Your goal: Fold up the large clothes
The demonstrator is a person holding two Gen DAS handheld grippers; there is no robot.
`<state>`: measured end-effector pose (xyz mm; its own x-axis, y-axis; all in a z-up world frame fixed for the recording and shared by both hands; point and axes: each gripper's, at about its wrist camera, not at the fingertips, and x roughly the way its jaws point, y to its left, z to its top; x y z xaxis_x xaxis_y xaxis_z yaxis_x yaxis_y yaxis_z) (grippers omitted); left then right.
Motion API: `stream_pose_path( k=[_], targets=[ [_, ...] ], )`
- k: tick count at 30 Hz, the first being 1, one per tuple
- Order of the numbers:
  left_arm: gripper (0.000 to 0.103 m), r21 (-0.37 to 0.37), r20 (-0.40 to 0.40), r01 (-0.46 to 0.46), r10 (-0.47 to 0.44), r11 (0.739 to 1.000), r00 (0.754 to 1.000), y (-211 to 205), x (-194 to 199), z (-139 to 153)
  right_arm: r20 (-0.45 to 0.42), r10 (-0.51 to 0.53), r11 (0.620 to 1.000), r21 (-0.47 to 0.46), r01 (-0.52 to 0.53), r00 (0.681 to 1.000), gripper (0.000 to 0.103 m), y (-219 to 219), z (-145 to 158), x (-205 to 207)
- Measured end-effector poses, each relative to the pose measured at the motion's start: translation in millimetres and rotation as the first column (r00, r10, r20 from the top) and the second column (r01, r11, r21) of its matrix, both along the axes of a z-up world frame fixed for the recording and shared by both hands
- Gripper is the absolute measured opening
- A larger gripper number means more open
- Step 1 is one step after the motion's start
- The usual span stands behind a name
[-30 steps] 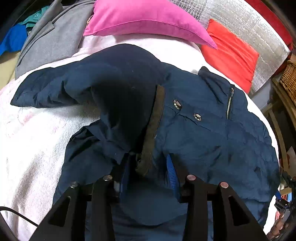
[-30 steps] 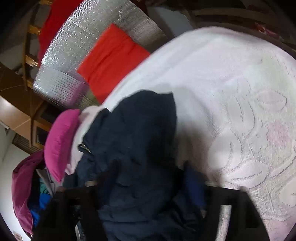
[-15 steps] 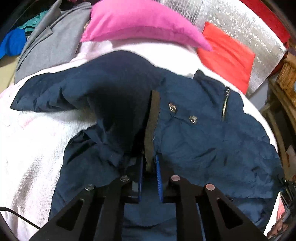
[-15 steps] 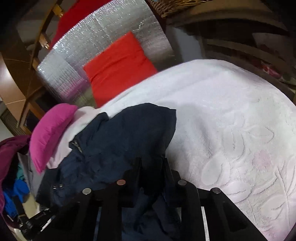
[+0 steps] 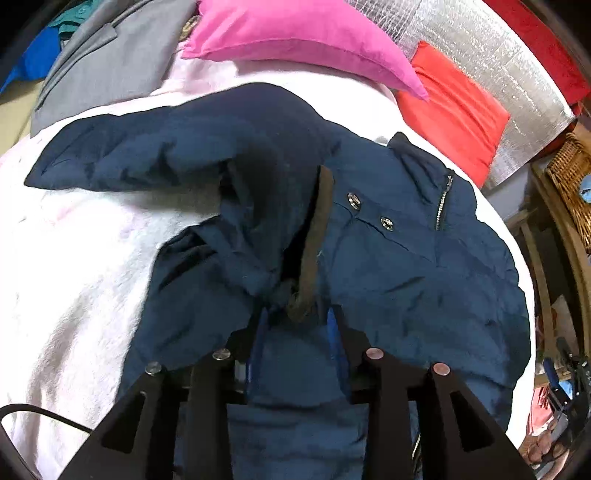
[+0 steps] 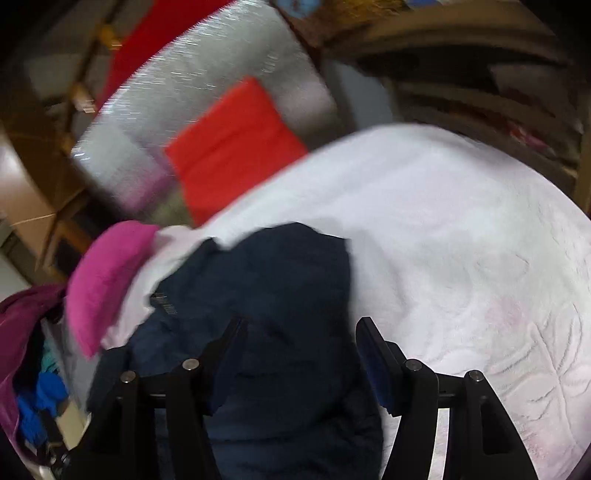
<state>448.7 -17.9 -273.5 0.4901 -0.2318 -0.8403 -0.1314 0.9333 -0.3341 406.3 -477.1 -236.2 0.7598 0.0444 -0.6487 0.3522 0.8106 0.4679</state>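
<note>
Navy jacket lies spread across a white bedspread embossed with a leaf pattern, one sleeve reaching out to the left and the collar with its short zip toward the far right. At far left in the left wrist view, a grey garment sits at the bed's edge beside a pink pillow; further right come a red cushion and a silver quilted panel behind it, then a wicker basket at the frame's edge. A brown trim strip runs down the jacket's front beside two metal snaps. The left gripper hangs over the strip's lower end, its jaws having just reopened and standing apart with the strip's tip between them, unpinched. In the blurred right wrist view, the right gripper has just opened too, its jaws wide over a dark fold of the jacket, gripping nothing.
</note>
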Motion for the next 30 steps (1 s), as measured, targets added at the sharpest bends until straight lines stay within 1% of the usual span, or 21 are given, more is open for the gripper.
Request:
stream_pose_path(
  k=[1, 4, 5, 6, 7, 10, 12, 13, 14, 15, 16, 17, 18, 21, 22, 24, 25, 26, 27, 28, 30],
  targets=[
    [0.036, 0.001, 0.004, -0.002, 0.002, 1.000, 1.000, 2.3, -3.5, 1.3, 0.020, 0.034, 0.999, 0.009, -0.035, 0.999, 0.065, 6.8, 4.5, -1.8],
    [0.038, -0.002, 0.016, -0.013, 0.013, 1.000, 1.000, 13.0, -11.4, 4.6, 0.051, 0.167, 0.981, 0.093, -0.172, 0.985, 0.063, 30.5, 6.4, -2.5],
    [0.039, -0.010, 0.019, -0.011, 0.011, 1.000, 1.000, 15.7, -13.4, 5.1, 0.052, 0.222, 0.962, 0.151, -0.227, 0.974, 0.060, 41.5, 1.9, -1.1],
    [0.040, -0.018, 0.021, -0.005, 0.005, 1.000, 1.000, 16.2, -14.5, 5.7, 0.050, 0.252, 0.948, 0.190, -0.257, 0.966, 0.059, 48.1, -2.5, 0.8],
    [0.040, -0.025, 0.023, 0.003, -0.002, 1.000, 1.000, 16.1, -15.2, 6.1, 0.046, 0.295, 0.920, 0.257, -0.297, 0.954, 0.059, 57.9, -11.6, 3.1],
    [0.040, -0.050, 0.042, 0.045, -0.043, 0.998, 0.998, 7.1, -17.6, 10.0, 0.020, 0.366, 0.857, 0.383, -0.345, 0.931, 0.059, 82.2, -35.9, 10.8],
    [0.041, -0.060, 0.059, 0.080, -0.077, 0.995, 0.995, -3.8, -16.5, 12.8, -0.008, 0.383, 0.837, 0.426, -0.343, 0.924, 0.059, 92.7, -49.6, 10.5],
    [0.044, -0.057, 0.067, 0.100, -0.097, 0.993, 0.993, -11.7, -15.7, 13.7, -0.021, 0.384, 0.821, 0.465, -0.331, 0.923, 0.058, 96.0, -59.2, 12.8],
    [0.049, -0.054, 0.069, 0.111, -0.107, 0.992, 0.992, -18.7, -14.1, 12.7, -0.026, 0.381, 0.811, 0.490, -0.320, 0.924, 0.058, 96.5, -65.6, 15.5],
    [0.053, -0.052, 0.066, 0.115, -0.111, 0.992, 0.992, -23.1, -13.3, 11.4, -0.037, 0.366, 0.804, 0.515, -0.296, 0.930, 0.058, 95.3, -73.4, 18.8],
    [0.058, -0.052, 0.059, 0.115, -0.112, 0.992, 0.992, -27.8, -10.6, 8.4, -0.045, 0.351, 0.805, 0.524, -0.277, 0.935, 0.058, 94.3, -77.4, 19.6],
    [0.061, -0.056, 0.045, 0.111, -0.109, 0.992, 0.993, -31.9, -6.6, 3.9, -0.051, 0.326, 0.804, 0.540, -0.249, 0.944, 0.058, 90.7, -83.8, 22.3],
    [0.061, -0.066, 0.031, 0.107, -0.105, 0.992, 0.994, -35.0, -2.2, -0.8, -0.054, 0.307, 0.799, 0.558, -0.227, 0.950, 0.057, 86.9, -88.9, 23.7],
    [0.061, -0.119, -0.024, 0.074, -0.077, 0.990, 0.997, -35.6, 10.1, -16.4, -0.052, 0.223, 0.769, 0.623, -0.143, 0.973, 0.047, 70.6, -102.9, 23.8],
    [0.061, -0.134, -0.029, 0.057, -0.062, 0.989, 0.998, -34.5, 11.5, -19.5, -0.049, 0.179, 0.755, 0.648, -0.106, 0.983, 0.041, 62.8, -109.5, 23.5],
    [0.058, -0.153, -0.023, 0.025, -0.029, 0.988, 0.999, -31.1, 13.4, -22.6, -0.046, 0.131, 0.737, 0.673, -0.066, 0.990, 0.030, 53.8, -116.1, 24.3],
    [0.052, -0.153, -0.020, 0.013, -0.016, 0.988, 1.000, -30.5, 14.4, -23.0, -0.049, 0.109, 0.729, 0.683, -0.046, 0.993, 0.022, 49.1, -120.5, 24.1],
    [0.042, -0.141, -0.015, -0.003, 0.001, 0.990, 1.000, -29.9, 15.2, -22.9, -0.048, 0.107, 0.727, 0.685, -0.045, 0.993, 0.020, 44.8, -120.5, 24.4],
    [0.037, -0.134, -0.015, -0.009, 0.007, 0.991, 1.000, -28.1, 16.2, -22.9, -0.043, 0.106, 0.733, 0.679, -0.048, 0.993, 0.019, 44.2, -118.5, 24.9],
    [0.029, -0.132, -0.016, -0.017, 0.015, 0.991, 1.000, -27.0, 16.7, -23.8, -0.036, 0.103, 0.753, 0.656, -0.054, 0.994, 0.017, 44.7, -112.8, 24.8],
    [0.025, -0.150, -0.014, -0.030, 0.028, 0.988, 0.999, -23.0, 16.0, -23.5, 0.018, 0.115, 0.819, 0.563, -0.106, 0.993, 0.016, 49.9, -86.5, 23.6]
  ],
)
